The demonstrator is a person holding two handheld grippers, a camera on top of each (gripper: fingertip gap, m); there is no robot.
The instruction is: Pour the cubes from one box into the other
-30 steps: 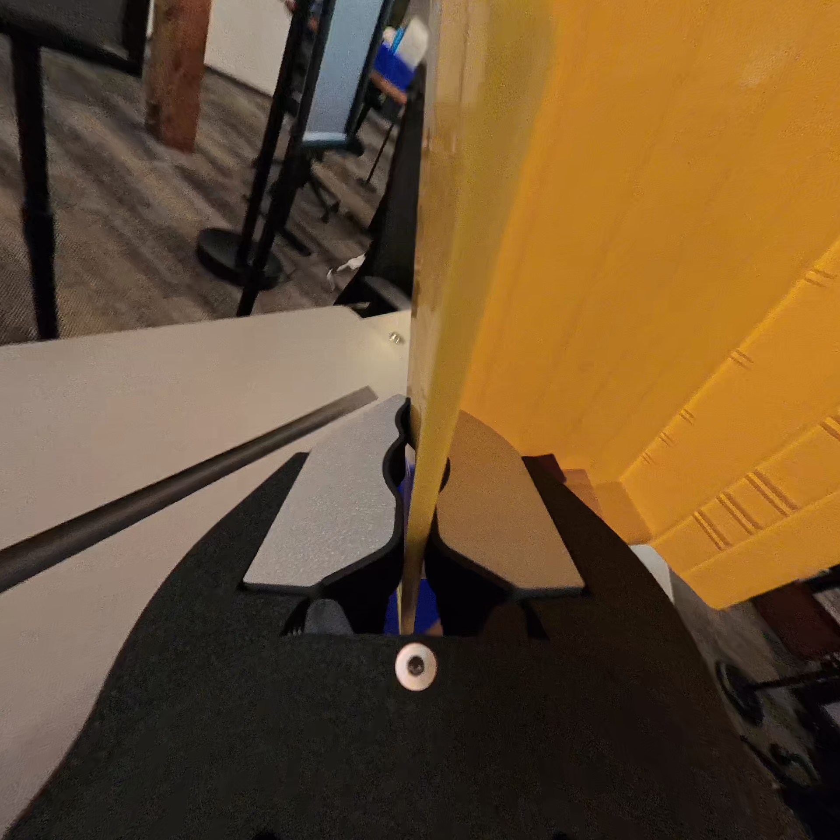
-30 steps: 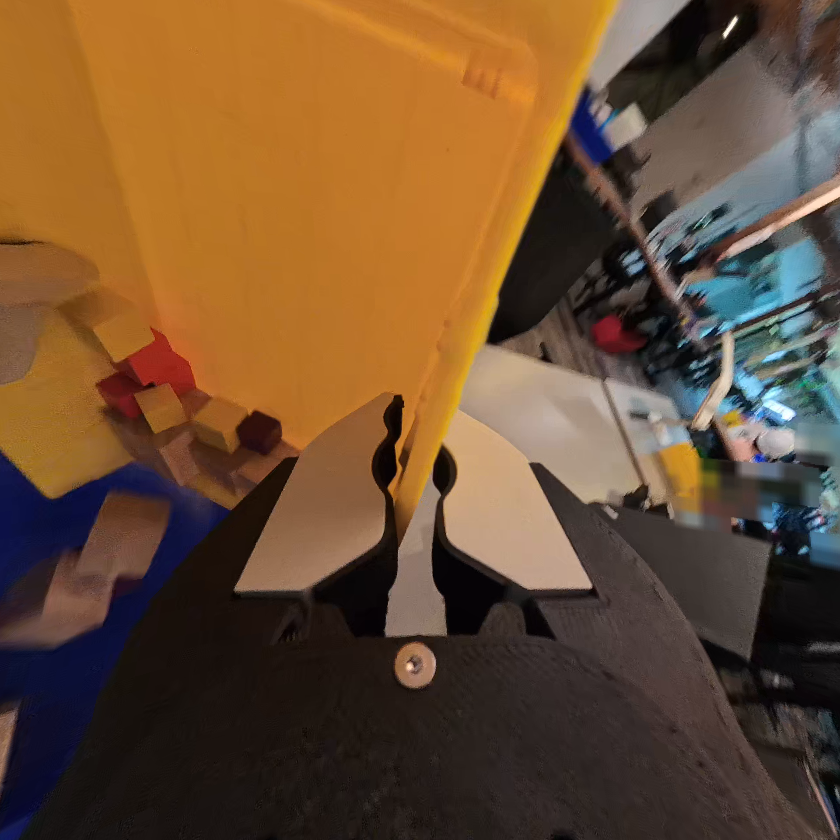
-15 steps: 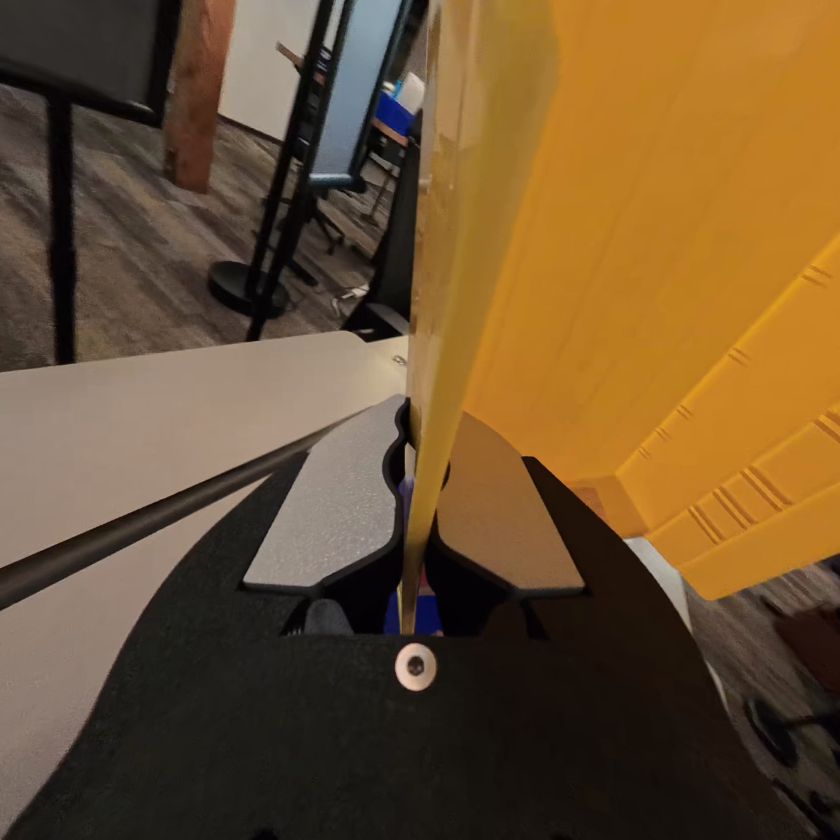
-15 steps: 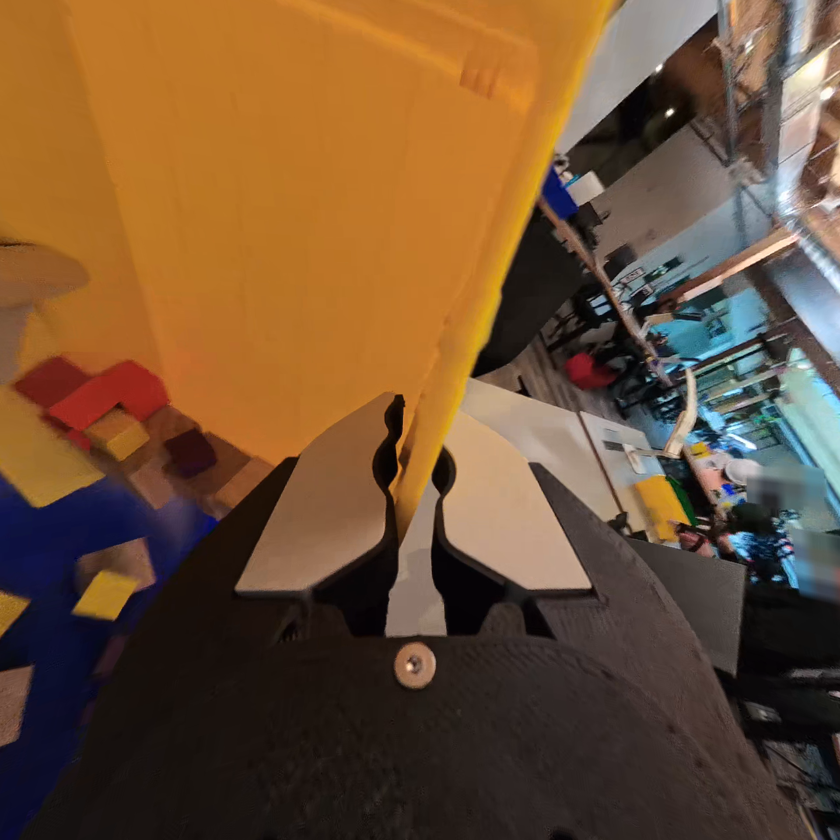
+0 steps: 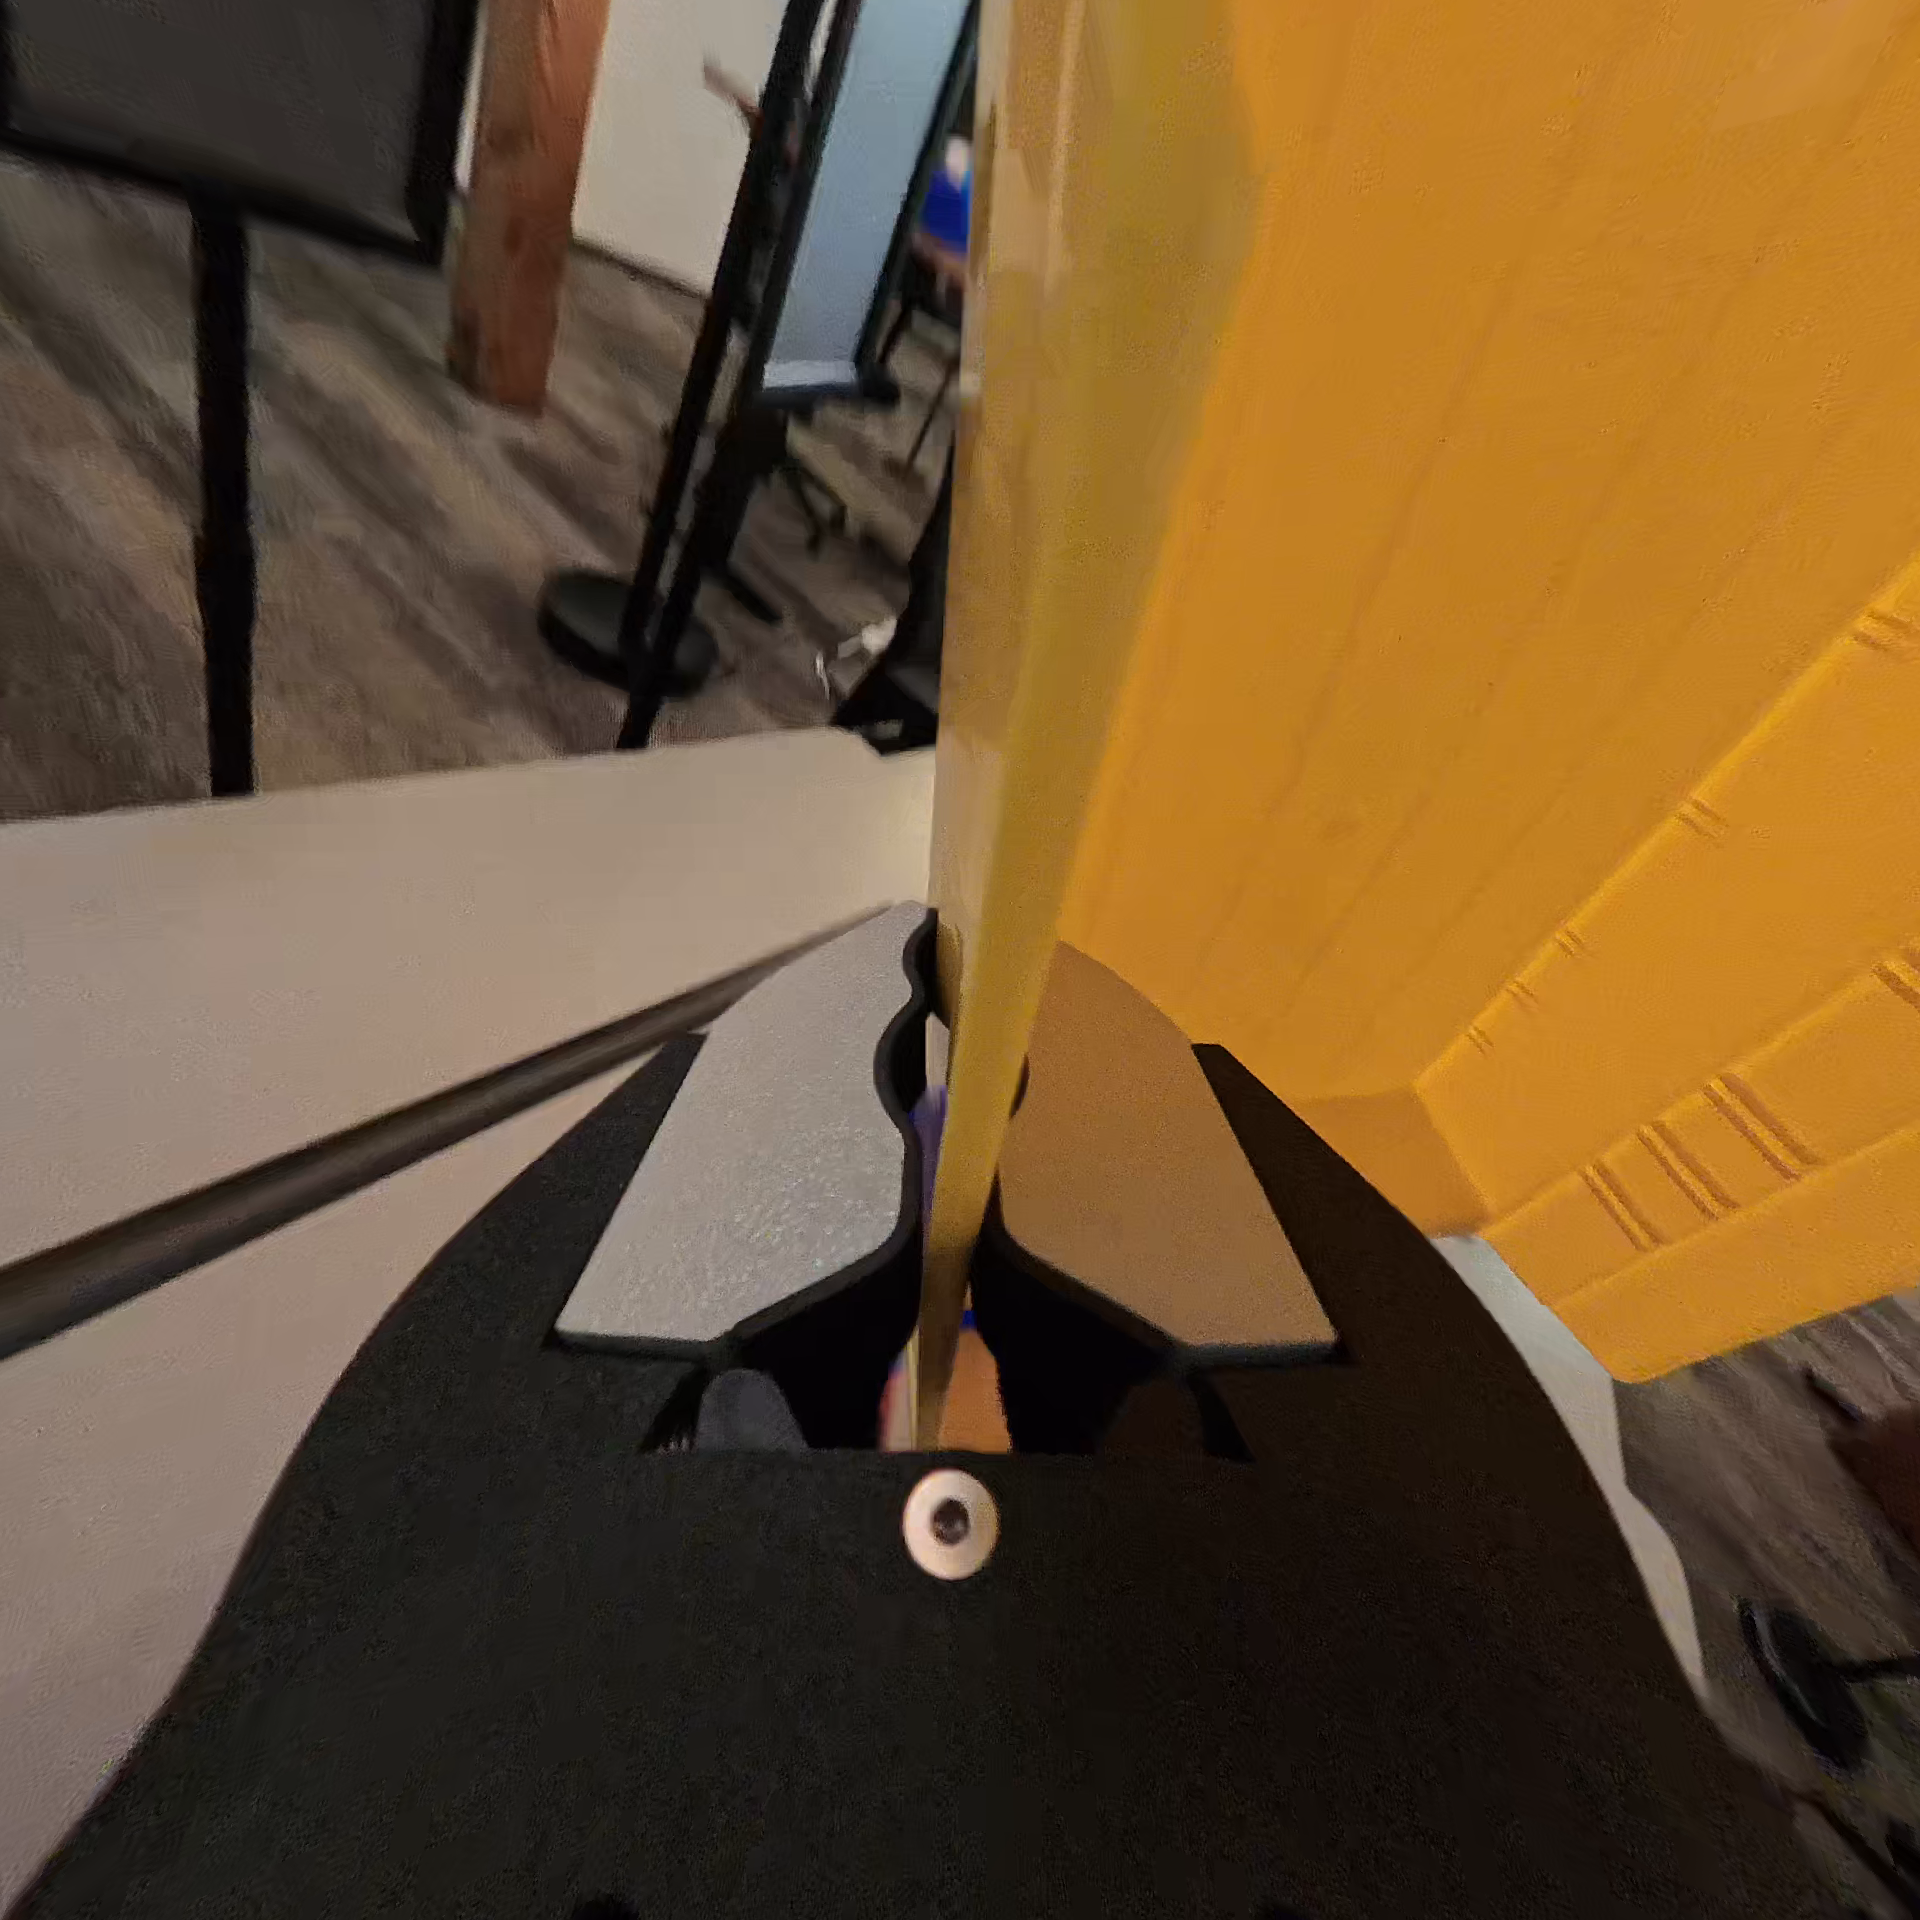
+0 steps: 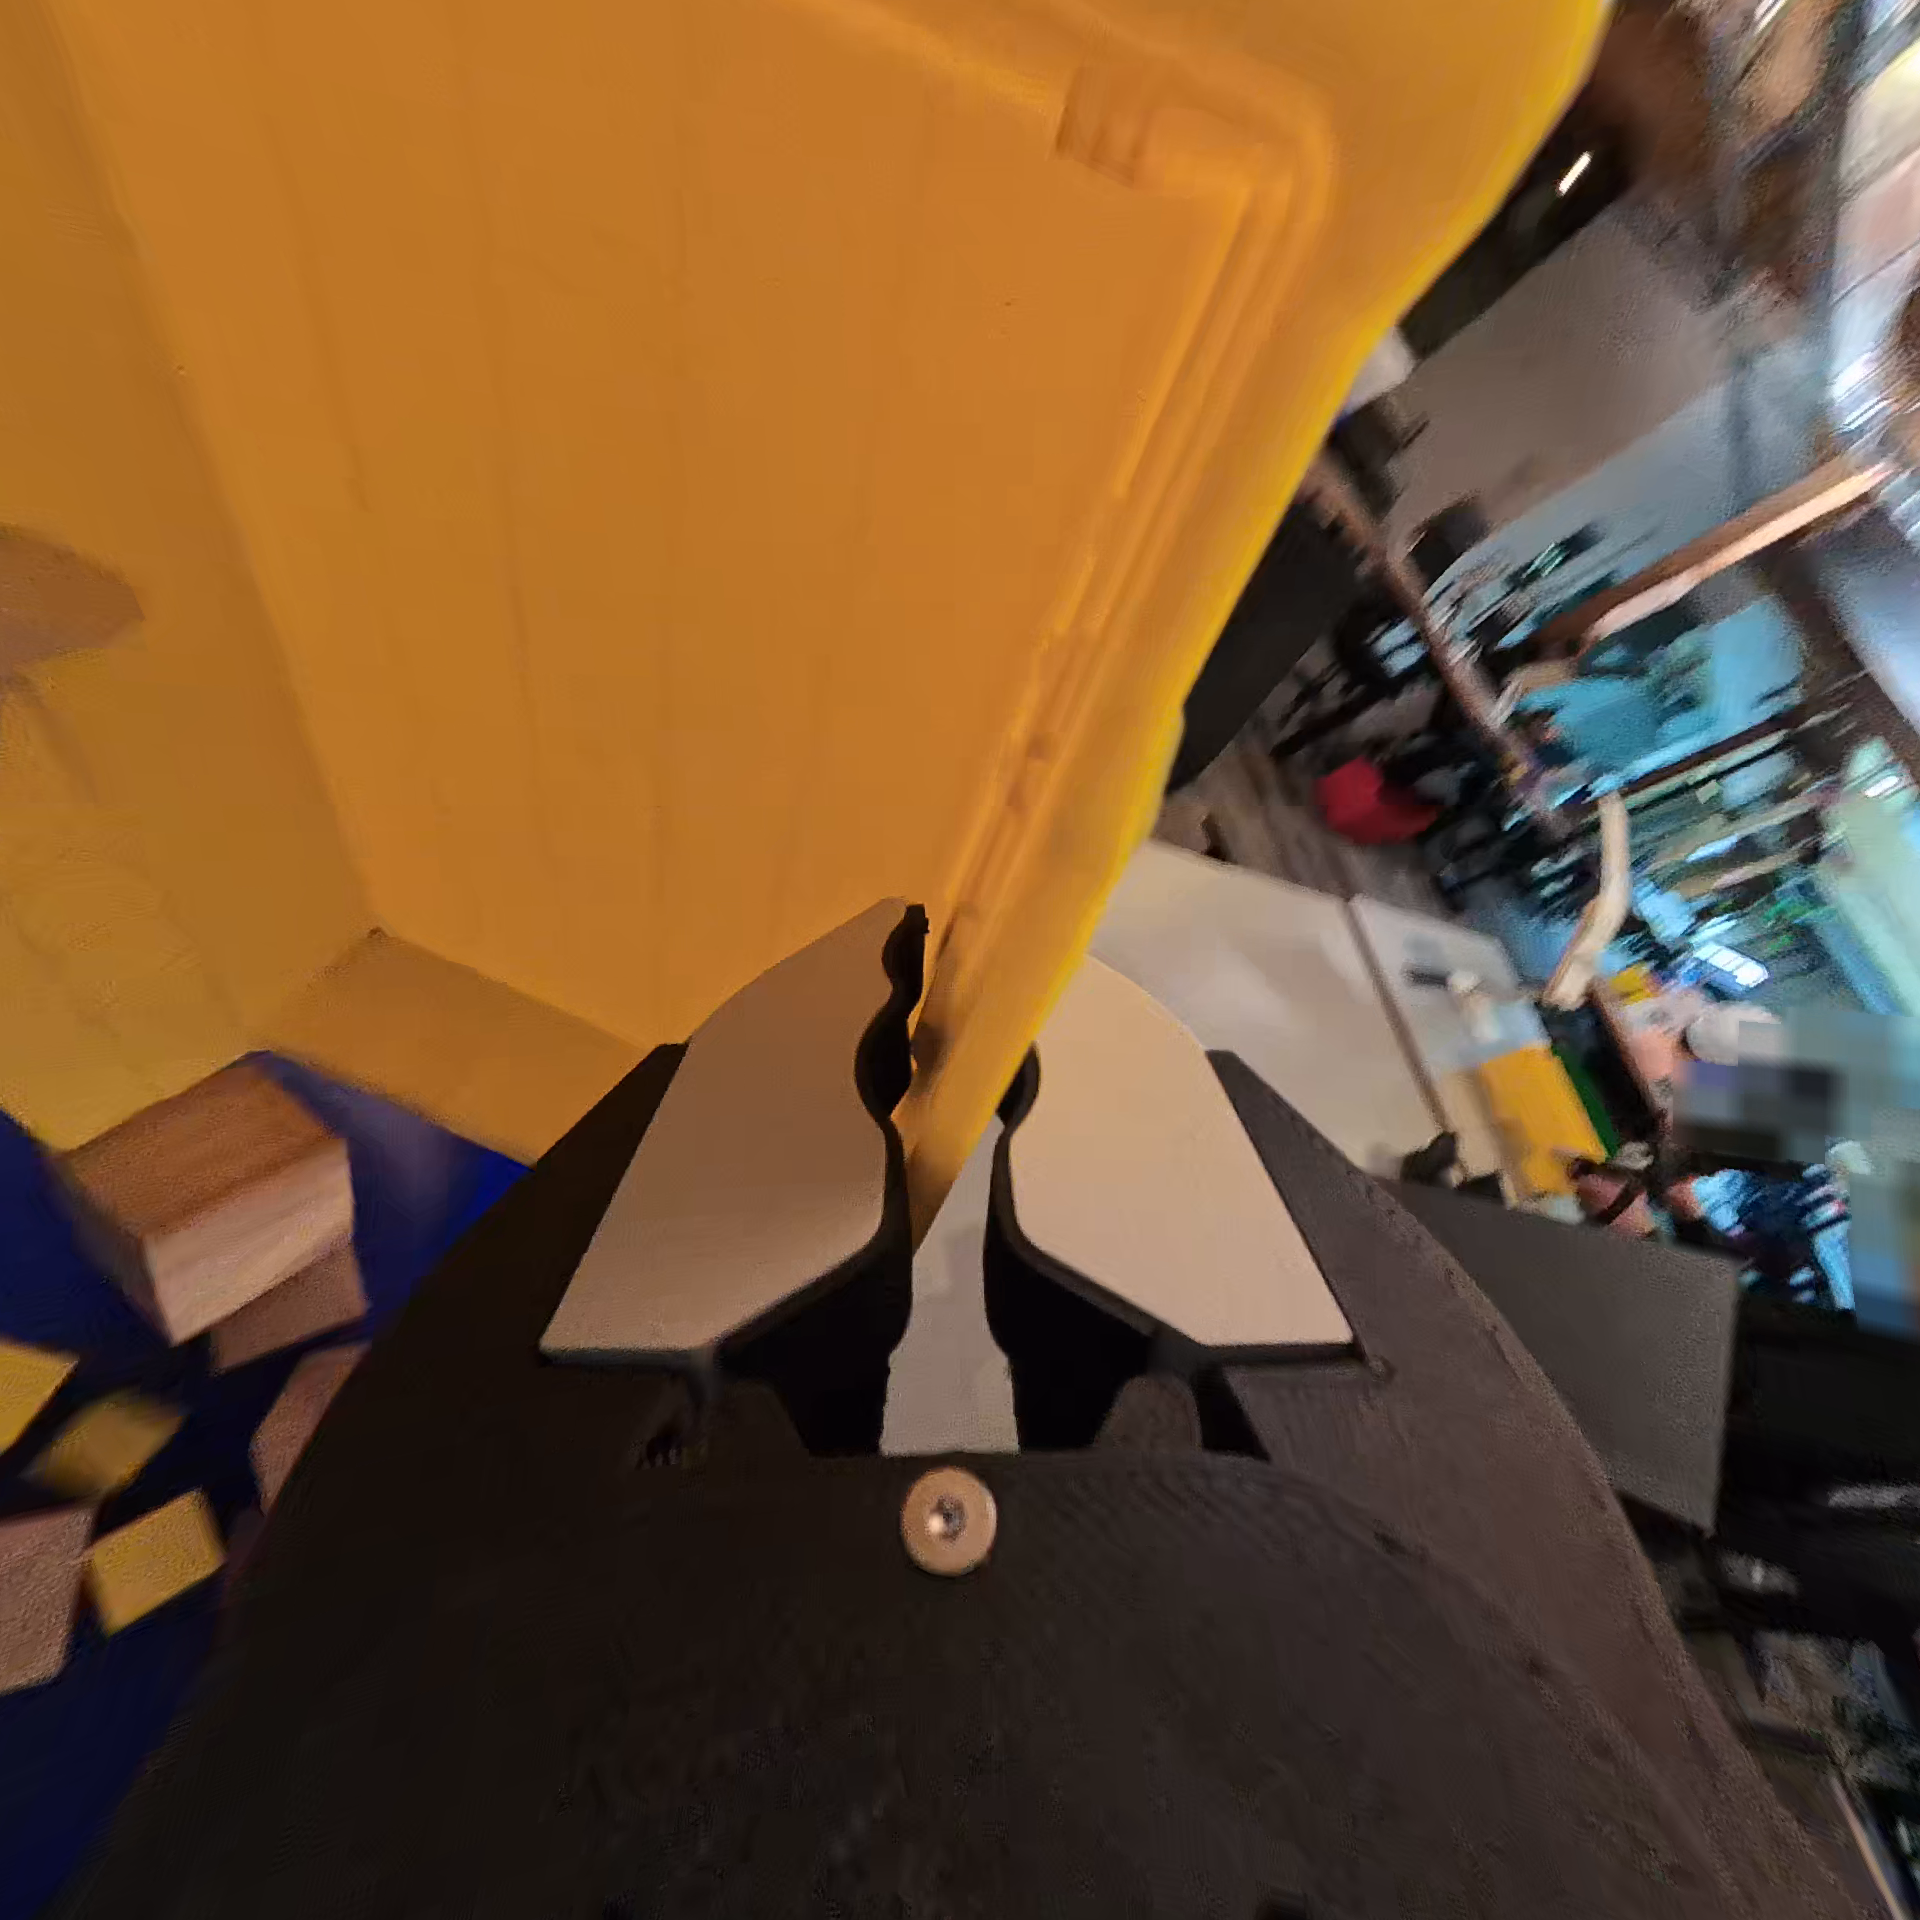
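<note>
Writing: none showing readable on either box.
Left gripper [image 5: 971, 1049]: clamping tight on the yellow box [image 5: 1403, 582] wall, table [image 5: 364, 935] lying left.
Right gripper [image 6: 961, 1039]: pinching the opposite wall, box [image 6: 644, 499] tipping steeply.
Cubes [image 6: 208, 1195]: lying low left, in the blue box [image 6: 31, 1247].
Change: cubes no longer sitting inside the yellow box; now all lying below.

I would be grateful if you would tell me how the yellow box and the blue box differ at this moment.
The yellow box is held up and steeply tilted, with the left gripper and the right gripper each shut on one of its walls; the blue box lies below, ungripped. No cubes show in the visible yellow interior, while the blue box holds wooden and yellow cubes. Both are open-topped.
</note>
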